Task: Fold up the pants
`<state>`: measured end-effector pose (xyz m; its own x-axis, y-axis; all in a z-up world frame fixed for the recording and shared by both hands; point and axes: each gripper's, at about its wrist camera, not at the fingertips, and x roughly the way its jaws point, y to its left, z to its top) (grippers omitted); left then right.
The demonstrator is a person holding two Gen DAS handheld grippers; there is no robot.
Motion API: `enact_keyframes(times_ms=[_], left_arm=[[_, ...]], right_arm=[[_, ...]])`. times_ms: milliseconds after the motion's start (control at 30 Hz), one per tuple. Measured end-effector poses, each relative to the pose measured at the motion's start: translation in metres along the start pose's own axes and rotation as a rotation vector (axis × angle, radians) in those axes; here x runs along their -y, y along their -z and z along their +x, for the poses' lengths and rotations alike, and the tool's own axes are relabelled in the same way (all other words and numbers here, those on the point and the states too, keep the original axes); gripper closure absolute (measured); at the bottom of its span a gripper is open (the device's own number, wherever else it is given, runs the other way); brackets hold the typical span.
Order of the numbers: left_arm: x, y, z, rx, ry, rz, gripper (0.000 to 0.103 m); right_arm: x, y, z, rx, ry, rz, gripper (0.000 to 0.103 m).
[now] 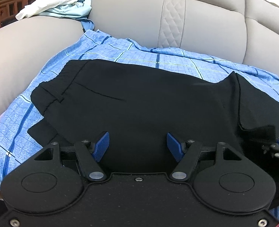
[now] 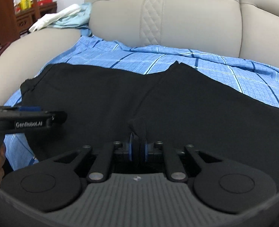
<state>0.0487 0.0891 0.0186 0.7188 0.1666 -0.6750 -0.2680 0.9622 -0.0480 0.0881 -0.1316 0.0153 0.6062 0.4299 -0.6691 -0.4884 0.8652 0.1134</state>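
The black pants (image 1: pixel 139 98) lie spread on a blue checked sheet (image 1: pixel 16 124) that covers the seat of a grey sofa (image 1: pixel 131 19), with the waistband end toward the sofa's armrest. The left claw (image 1: pixel 137 145) hangs just over the near edge of the pants with its blue pads (image 1: pixel 101 145) well apart — nothing between them. The right claw (image 2: pixel 137 147) is pinched shut on a raised fold of the pants at their near edge. On the armrest, a heap of white and pale-blue cloth (image 1: pixel 50 5) rests apart from the pants.
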Motion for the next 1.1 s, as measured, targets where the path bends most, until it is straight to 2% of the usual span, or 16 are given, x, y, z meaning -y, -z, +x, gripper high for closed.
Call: enact_keyframes(times_ms=[67, 167, 233, 333, 500, 633, 767, 900, 1100], left_arm=[[0.000, -0.001, -0.001, 0.004, 0.016, 0.012, 0.037], [0.000, -0.005, -0.002, 0.010, 0.034, 0.016, 0.037], [0.004, -0.008, -0.004, 0.019, 0.040, 0.021, 0.037], [0.011, -0.011, -0.008, 0.034, 0.064, 0.030, 0.037], [0.040, -0.012, -0.017, 0.055, 0.124, 0.070, 0.037], [0.072, -0.013, -0.022, 0.068, 0.184, 0.099, 0.037], [0.110, -0.012, -0.026, 0.082, 0.243, 0.134, 0.037], [0.148, -0.005, -0.031, 0.105, 0.288, 0.194, 0.036], [0.186, 0.012, -0.026, 0.094, 0.300, 0.270, 0.036]], right_arm=[[-0.001, 0.002, -0.005, -0.009, -0.023, 0.010, 0.071], [-0.007, 0.003, -0.014, -0.024, -0.067, -0.021, 0.035], [-0.011, 0.003, -0.019, -0.012, -0.073, -0.059, 0.024], [-0.008, 0.006, -0.036, 0.016, -0.047, -0.067, 0.015], [0.023, 0.012, -0.059, 0.095, 0.093, 0.022, 0.012], [0.053, 0.024, -0.066, 0.158, 0.306, 0.092, 0.011], [0.078, 0.043, -0.063, 0.175, 0.432, 0.166, 0.011], [0.094, 0.066, -0.061, 0.156, 0.461, 0.233, 0.011], [0.099, 0.092, -0.074, 0.154, 0.470, 0.242, 0.010]])
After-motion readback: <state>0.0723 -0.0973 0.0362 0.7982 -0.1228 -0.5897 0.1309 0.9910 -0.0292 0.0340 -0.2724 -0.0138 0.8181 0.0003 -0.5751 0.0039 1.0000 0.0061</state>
